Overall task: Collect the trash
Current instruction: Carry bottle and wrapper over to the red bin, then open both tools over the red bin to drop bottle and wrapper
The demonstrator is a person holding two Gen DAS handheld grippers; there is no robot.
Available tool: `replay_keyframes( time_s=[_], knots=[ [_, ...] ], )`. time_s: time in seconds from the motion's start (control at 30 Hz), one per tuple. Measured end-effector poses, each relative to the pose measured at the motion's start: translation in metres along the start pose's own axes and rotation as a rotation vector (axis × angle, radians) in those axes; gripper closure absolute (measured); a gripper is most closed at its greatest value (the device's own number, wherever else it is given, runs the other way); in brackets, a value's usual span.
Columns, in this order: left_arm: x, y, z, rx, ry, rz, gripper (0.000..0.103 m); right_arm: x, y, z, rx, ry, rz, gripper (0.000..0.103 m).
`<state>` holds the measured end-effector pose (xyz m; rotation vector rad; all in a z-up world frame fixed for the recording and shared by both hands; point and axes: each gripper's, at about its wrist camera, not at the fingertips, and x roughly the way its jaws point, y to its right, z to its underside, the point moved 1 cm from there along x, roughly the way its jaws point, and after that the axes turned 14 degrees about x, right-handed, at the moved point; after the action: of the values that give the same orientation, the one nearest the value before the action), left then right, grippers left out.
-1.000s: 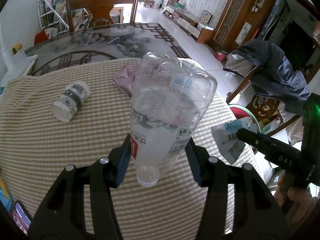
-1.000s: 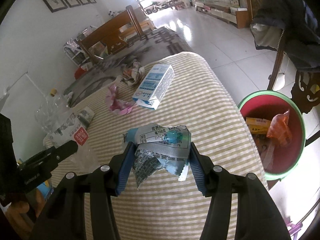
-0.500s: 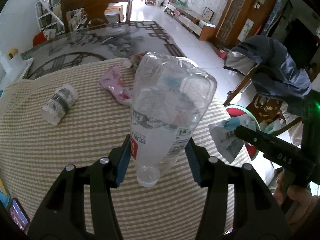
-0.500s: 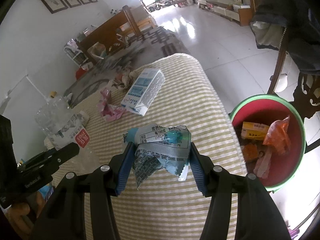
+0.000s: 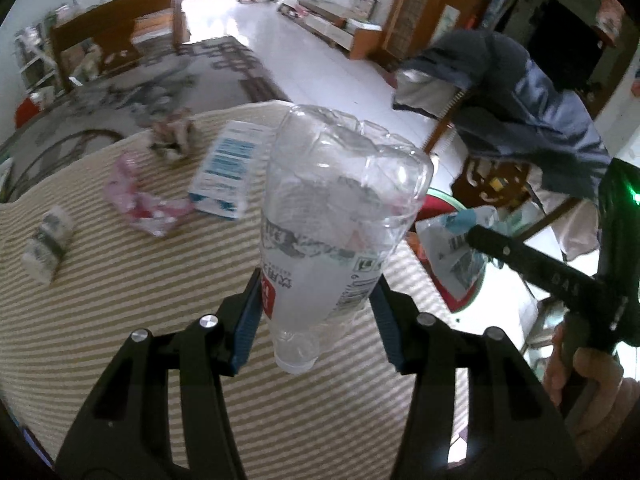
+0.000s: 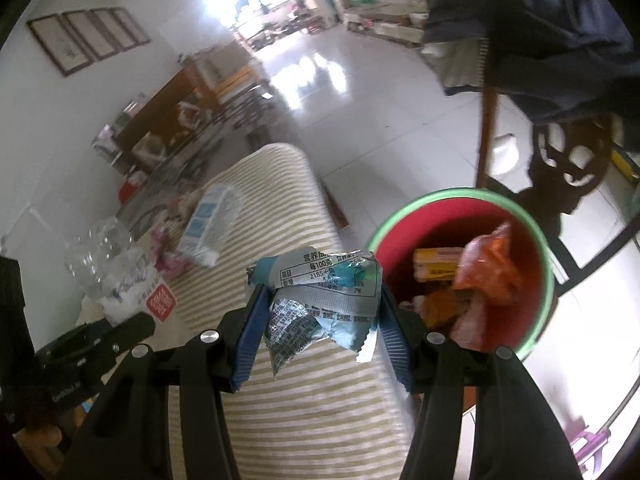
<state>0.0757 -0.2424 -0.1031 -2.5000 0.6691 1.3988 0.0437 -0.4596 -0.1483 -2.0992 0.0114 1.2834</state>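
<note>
Wrapper pinched by right gripper fingers, angled downward beside bin.

Daylight pours in from the far doorway in both views and blows out completely there, with hard white glare bouncing off the glossy floor tiles. Near stuff is fairly evenly lit, only soft shadows on the striped worktop. Heavy fisheye bend, black vignette in the corners. The far room is smeared with motion blur, especially in the right wrist view, while the clear bottle and crumpled wrapper up close stay sharp.
</note>
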Motion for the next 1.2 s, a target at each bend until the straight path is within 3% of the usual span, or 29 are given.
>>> replay_keyframes(
  time_s=[0.37, 0.57, 0.83, 0.9, 0.97, 1.03, 1.1, 1.2],
  knots=[
    [0.052, 0.076, -0.052, 0.097, -0.024, 0.155, 0.053, -0.023, 0.078, -0.03, 0.172, 0.067, 0.061, 0.049],
    [0.066, 0.106, -0.074, 0.151, -0.022, 0.168, 0.053, -0.032, 0.098, -0.038, 0.205, 0.086, 0.078, 0.048],
    [0.082, 0.117, -0.078, 0.163, -0.069, 0.159, 0.053, -0.033, 0.114, -0.043, 0.233, 0.089, 0.08, 0.047],
    [0.084, 0.121, -0.081, 0.178, -0.065, 0.154, 0.053, -0.033, 0.116, -0.045, 0.237, 0.088, 0.081, 0.042],
    [0.085, 0.124, -0.082, 0.186, -0.061, 0.151, 0.05, -0.033, 0.117, -0.046, 0.238, 0.09, 0.08, 0.037],
    [0.085, 0.124, -0.084, 0.182, -0.05, 0.147, 0.037, -0.033, 0.117, -0.047, 0.237, 0.089, 0.078, 0.037],
    [0.084, 0.122, -0.085, 0.172, -0.039, 0.141, 0.032, -0.034, 0.119, -0.048, 0.239, 0.097, 0.078, 0.032],
    [0.081, 0.116, -0.085, 0.159, -0.035, 0.134, 0.031, -0.035, 0.119, -0.049, 0.24, 0.1, 0.075, 0.032]
  ],
)
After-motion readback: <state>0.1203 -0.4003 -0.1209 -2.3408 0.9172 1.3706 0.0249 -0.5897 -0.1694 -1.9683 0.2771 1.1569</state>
